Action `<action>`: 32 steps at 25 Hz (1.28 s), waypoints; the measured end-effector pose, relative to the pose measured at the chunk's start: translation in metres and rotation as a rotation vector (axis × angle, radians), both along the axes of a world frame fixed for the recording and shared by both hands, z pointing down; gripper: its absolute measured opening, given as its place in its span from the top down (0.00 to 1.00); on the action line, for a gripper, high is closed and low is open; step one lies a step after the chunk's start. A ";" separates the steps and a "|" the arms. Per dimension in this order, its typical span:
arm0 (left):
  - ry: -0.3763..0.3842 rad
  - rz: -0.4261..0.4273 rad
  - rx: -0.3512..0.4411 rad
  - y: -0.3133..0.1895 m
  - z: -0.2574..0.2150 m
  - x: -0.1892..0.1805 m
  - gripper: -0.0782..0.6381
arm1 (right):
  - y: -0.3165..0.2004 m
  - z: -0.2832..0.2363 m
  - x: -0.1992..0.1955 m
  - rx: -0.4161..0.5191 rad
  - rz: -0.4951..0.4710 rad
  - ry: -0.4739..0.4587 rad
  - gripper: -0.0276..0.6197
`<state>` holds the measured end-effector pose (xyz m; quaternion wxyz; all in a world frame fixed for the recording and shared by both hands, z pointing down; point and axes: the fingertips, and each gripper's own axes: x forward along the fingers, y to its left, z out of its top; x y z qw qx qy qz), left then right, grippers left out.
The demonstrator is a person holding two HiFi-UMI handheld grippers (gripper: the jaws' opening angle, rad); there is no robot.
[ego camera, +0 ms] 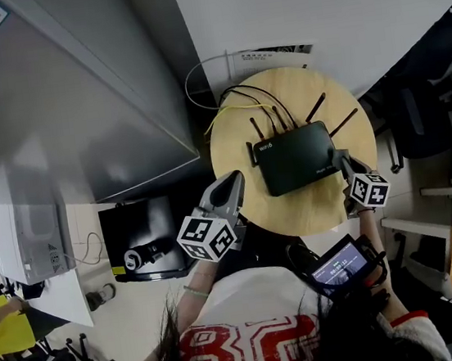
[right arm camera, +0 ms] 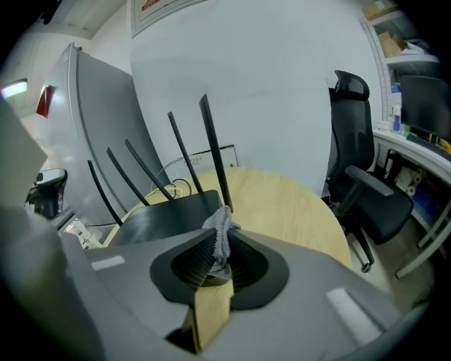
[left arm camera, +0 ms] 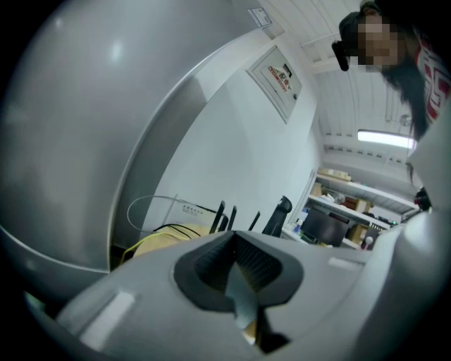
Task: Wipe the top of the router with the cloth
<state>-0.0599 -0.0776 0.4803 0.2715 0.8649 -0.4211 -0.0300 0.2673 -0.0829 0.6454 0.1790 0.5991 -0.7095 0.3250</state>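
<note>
Where the router sits: one black router [ego camera: 295, 156] lies flat on the round wooden table [ego camera: 234, 145], slightly toward 3 o'clock of the tabletop's middle in the head view, its antennas fanning toward 12 o'clock.
Cloth: one grey cloth [right arm camera: 220, 231] shows only in the right gripper view, as a bunched tuft standing up from between the jaws. The head view does not make it out.
Right gripper [right arm camera: 218, 248]: its jaws are clamped on the cloth. In the head view it [ego camera: 347, 169] sits at the router's 3 o'clock edge. Its own view puts the tuft just before the router's near corner, and whether the two touch cannot be told.
Left gripper [left arm camera: 236, 266]: its jaws are pressed together with nothing between them. The head view places it [ego camera: 226, 190] at the table's 7 o'clock rim, apart from the router.
Antennas: five are counted in the right gripper view [right arm camera: 215, 151]. The left gripper view catches only a few dark tips above the gripper's body.
Cables: one yellow cable [ego camera: 225, 114] and some black ones run off the table toward 10 o'clock, and a white loop [ego camera: 196, 80] lies at 11 o'clock.
Office chair: one black chair [right arm camera: 366, 190] shows whole at 3 o'clock in the right gripper view.
Marker cubes: there are two, left [ego camera: 208, 235] and right [ego camera: 369, 190], seen only from the head.
</note>
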 end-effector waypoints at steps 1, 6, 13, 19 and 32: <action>-0.001 0.000 -0.001 0.000 0.000 0.000 0.89 | 0.000 -0.001 0.000 0.002 0.003 -0.001 0.89; -0.001 -0.009 0.001 -0.001 0.000 -0.005 0.89 | 0.007 -0.019 -0.042 0.045 -0.050 -0.037 0.89; 0.009 -0.008 0.004 -0.001 0.001 -0.004 0.89 | 0.042 -0.027 -0.197 0.047 -0.368 -0.175 0.89; 0.010 0.009 0.008 0.002 -0.001 -0.002 0.89 | 0.068 -0.005 -0.254 -0.018 -0.519 -0.188 0.89; 0.006 -0.003 0.004 0.000 0.002 -0.009 0.89 | 0.057 0.004 -0.146 -0.020 -0.263 -0.127 0.89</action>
